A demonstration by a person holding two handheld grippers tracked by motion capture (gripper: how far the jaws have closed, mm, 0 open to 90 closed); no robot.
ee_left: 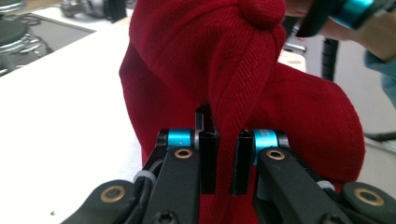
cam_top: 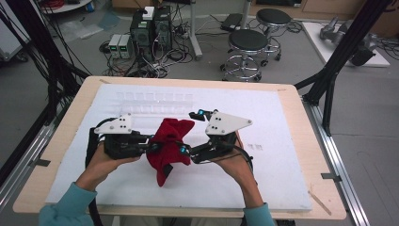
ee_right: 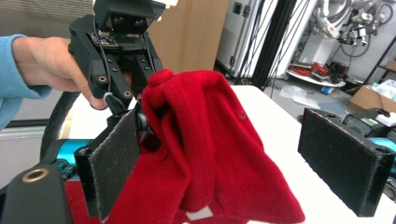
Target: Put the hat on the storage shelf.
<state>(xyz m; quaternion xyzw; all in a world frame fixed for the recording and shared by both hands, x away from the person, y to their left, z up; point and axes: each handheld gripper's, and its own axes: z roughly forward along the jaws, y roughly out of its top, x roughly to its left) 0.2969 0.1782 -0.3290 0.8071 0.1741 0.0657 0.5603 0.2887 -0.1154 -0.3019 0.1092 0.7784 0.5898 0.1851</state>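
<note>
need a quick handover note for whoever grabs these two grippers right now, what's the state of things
Left gripper: jaws shut on a fold of the red cloth, holding it bunched up off the white mat.
Right gripper: jaws wide open, cloth between the pads but not pinched.
Done: left grip is secure.
Left: probably regrip a fresh edge with the right gripper, then carry on handling the cloth.

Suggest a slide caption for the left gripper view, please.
Left gripper pinching a fold of red cloth above the white table.
</note>
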